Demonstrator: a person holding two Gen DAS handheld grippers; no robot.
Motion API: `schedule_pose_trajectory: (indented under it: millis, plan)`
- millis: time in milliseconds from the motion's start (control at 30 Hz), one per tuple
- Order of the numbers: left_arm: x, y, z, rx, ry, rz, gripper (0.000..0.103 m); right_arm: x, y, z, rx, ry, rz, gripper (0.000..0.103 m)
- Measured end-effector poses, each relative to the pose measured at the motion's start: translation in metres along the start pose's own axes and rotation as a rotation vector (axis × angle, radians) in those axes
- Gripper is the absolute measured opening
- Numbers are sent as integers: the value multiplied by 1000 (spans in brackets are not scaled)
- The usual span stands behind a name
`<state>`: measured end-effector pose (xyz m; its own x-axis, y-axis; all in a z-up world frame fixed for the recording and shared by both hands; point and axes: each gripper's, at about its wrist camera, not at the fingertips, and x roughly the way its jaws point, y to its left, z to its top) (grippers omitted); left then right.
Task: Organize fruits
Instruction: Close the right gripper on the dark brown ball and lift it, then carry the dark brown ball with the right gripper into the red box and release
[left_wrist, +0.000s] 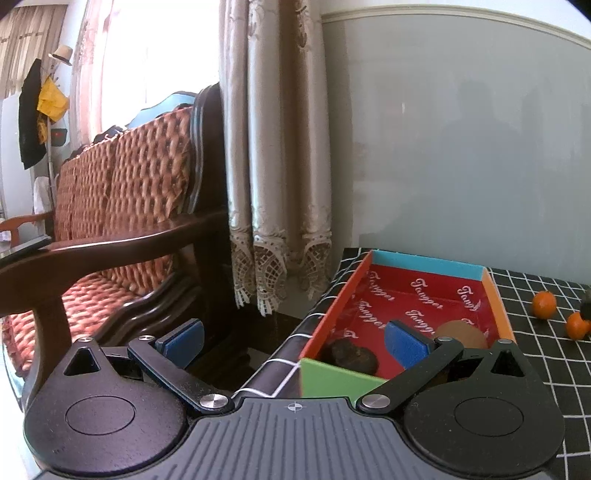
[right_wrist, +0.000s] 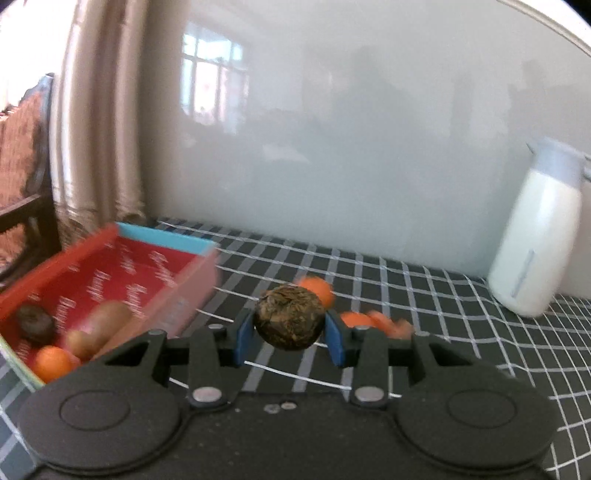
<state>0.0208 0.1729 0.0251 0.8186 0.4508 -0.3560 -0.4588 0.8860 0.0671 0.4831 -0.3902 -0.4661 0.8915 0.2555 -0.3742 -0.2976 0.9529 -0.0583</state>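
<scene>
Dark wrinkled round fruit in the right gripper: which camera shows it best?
The right wrist view: the dark wrinkled round fruit sits centred and unobstructed, clamped in the right gripper. The left wrist view does not show that fruit, only a similar one in the red tray.

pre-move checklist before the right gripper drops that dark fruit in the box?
1. Grip: right gripper shut on the dark wrinkled fruit, pads on both sides: ok.
2. Fruit over the box: not ok, it sits to the right of the box, above the checked tablecloth.
3. Free room in box: red floor bare toward the far end: ok.
4. Left gripper out of the way: not ok, it is open with its right finger over the box's near end.
5. Fruit left outside: oranges on the cloth: ok.
6. Clearance height over the box wall: cannot tell, picture blurred.
</scene>
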Motion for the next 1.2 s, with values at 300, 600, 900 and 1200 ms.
schedule_pose_trajectory:
  millis: [300, 600, 900, 1200]
  plan:
    - [1, 36, -6, -31, 16, 42, 103, -10, 74, 10, -78, -49, 142, 39]
    - [5, 64, -10, -34, 16, 72, 103, -3, 132, 8, -115, -31, 238, 39]
    - [10, 75, -12, -42, 27, 86, 103, -5, 152, 0, -166, -37, 247, 57]
    - [2, 58, -7, -44, 16, 49, 103, -16, 116, 7, -130, -72, 187, 57]
